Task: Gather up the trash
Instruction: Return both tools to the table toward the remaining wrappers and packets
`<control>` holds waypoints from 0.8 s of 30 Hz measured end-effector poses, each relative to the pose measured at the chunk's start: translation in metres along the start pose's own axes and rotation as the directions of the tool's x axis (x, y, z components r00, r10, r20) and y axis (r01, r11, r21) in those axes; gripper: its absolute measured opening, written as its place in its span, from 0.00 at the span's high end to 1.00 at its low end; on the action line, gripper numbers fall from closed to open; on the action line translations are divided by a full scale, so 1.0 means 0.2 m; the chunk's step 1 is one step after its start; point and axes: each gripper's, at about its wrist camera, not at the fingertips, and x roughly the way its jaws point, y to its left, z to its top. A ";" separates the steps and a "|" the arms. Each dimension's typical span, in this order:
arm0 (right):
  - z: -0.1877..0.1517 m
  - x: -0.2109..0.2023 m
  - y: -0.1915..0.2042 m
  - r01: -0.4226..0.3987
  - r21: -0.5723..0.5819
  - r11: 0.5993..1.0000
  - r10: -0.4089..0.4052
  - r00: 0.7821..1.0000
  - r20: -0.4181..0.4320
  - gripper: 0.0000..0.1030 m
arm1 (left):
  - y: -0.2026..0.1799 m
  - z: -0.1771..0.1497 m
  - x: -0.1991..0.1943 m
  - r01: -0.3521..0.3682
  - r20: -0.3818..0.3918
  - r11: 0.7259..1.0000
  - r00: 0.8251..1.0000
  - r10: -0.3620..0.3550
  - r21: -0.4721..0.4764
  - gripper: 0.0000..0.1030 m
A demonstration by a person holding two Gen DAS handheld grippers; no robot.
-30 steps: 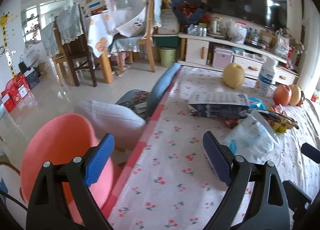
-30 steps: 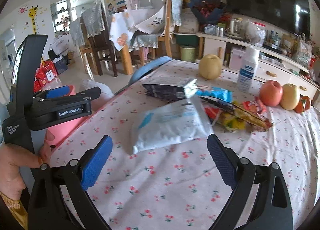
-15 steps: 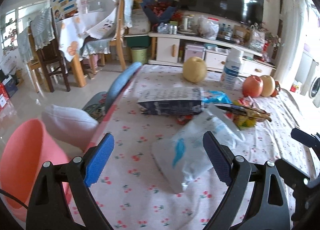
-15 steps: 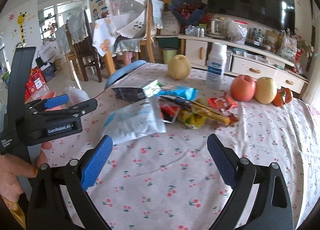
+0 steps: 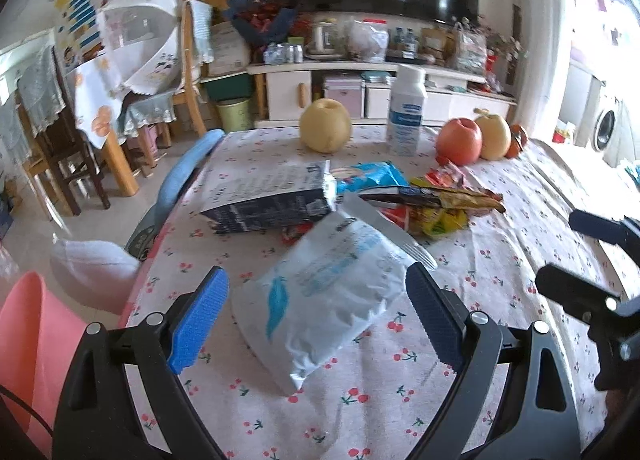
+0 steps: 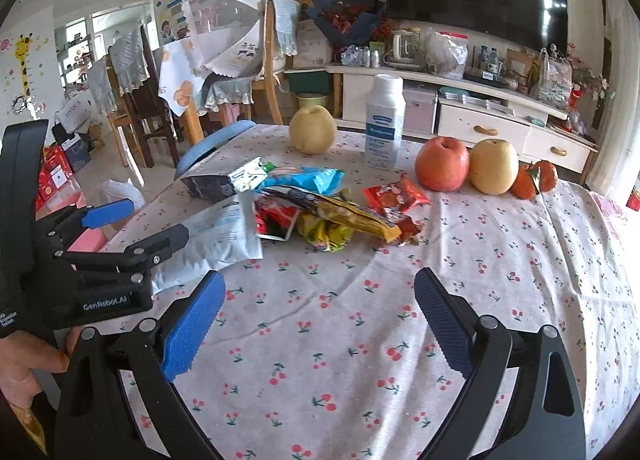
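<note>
Crowding the far half of the table (image 6: 500, 260), fruit and a white bottle (image 6: 385, 121) stand behind the trash: a pear (image 6: 313, 128), an apple (image 6: 442, 163), a second pear (image 6: 494, 165) and oranges (image 6: 536, 179). A dark carton (image 5: 272, 199), a blue wrapper (image 5: 368, 175), red packets (image 6: 396, 195) and a yellow wrapper (image 6: 344, 215) lie heaped just past the white pouch (image 5: 332, 296), whose far end overlaps the heap. The left gripper (image 5: 316, 316) is spread wide with the pouch between its pads, not pinched. The right gripper (image 6: 316, 320) gapes wide over bare cloth. Only the left view shows a pink bin (image 5: 24, 340) beside the table; only the right view shows the hand (image 6: 24, 364) holding the left gripper.
</note>
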 end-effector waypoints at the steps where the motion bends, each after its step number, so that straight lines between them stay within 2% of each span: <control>1: 0.00 0.00 -0.01 0.002 0.001 1.000 -0.002 1.000 -0.003 0.08 | -0.01 0.00 0.01 0.007 -0.005 1.000 1.000 -0.007 0.016 0.12; 10: 0.02 0.07 -0.13 0.006 0.020 1.000 -0.005 0.999 -0.049 0.08 | -0.04 -0.02 0.10 0.048 -0.069 0.993 0.997 -0.040 0.111 0.12; 16: 0.05 0.16 -0.26 -0.024 0.086 0.996 0.032 0.995 -0.095 0.08 | -0.03 -0.02 0.16 0.084 -0.102 0.986 0.992 -0.069 0.147 0.12; 24: 0.07 0.30 -0.27 -0.079 0.062 0.995 0.086 0.988 -0.132 0.08 | -0.01 0.00 0.23 0.154 -0.132 0.969 0.983 -0.130 0.193 0.12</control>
